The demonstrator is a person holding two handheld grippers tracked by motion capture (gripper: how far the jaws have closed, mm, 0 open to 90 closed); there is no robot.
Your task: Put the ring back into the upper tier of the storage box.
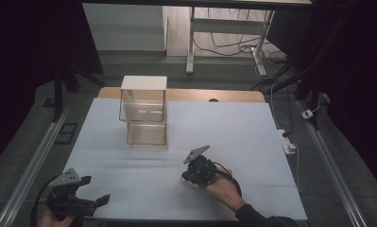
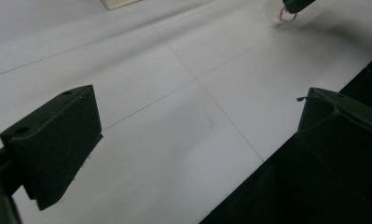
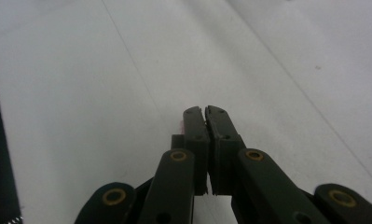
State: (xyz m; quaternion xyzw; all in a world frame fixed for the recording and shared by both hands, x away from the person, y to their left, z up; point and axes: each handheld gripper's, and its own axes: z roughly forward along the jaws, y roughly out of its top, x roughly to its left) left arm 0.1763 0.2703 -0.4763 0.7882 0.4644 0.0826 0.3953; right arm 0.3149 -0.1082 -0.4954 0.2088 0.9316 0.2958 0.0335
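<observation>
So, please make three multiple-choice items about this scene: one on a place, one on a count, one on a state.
1. Where does the stack of clear plastic boxes stand on the white table? A near edge; B far side; C right corner.
2. How many boxes are stacked? A two; B three; C four.
3. How are the right tool's jaws? A wide open; B shut; C around a box.
B, it stands beyond the table's middle; A, one box sits on another; B, the jaws meet.
</observation>
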